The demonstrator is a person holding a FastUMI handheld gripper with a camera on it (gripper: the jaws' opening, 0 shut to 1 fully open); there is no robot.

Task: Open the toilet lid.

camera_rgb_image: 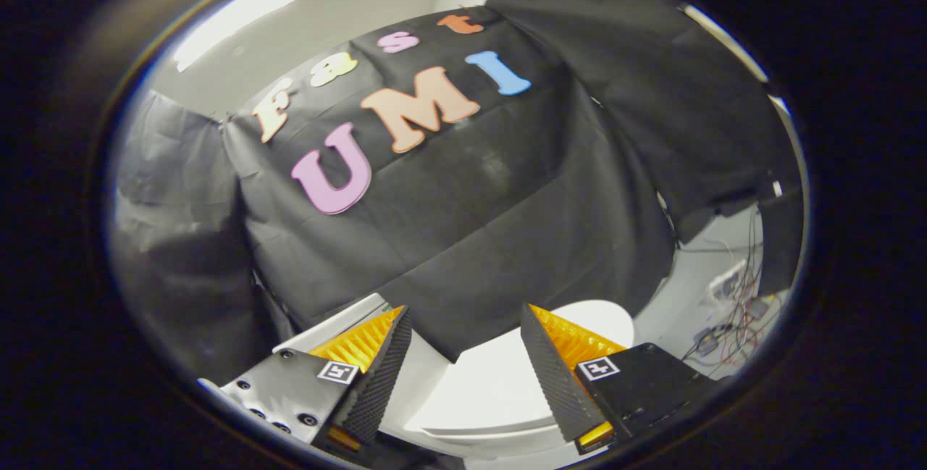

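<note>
Here the hand-held gripper (pixel 463 343) hangs open above the shut toilet lid (pixel 500 383).

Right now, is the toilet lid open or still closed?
Closed, it seems: the toilet lid lies flat over the bowl, beyond the gripper, whose fingers are spread apart and hold nothing. Black cloth hides the tank behind it.

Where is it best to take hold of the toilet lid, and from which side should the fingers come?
Probably the lid's front rim, from the front: it lies closed and flat, with its rim edge showing between the open fingers, and the cistern under black cloth behind it.
</note>
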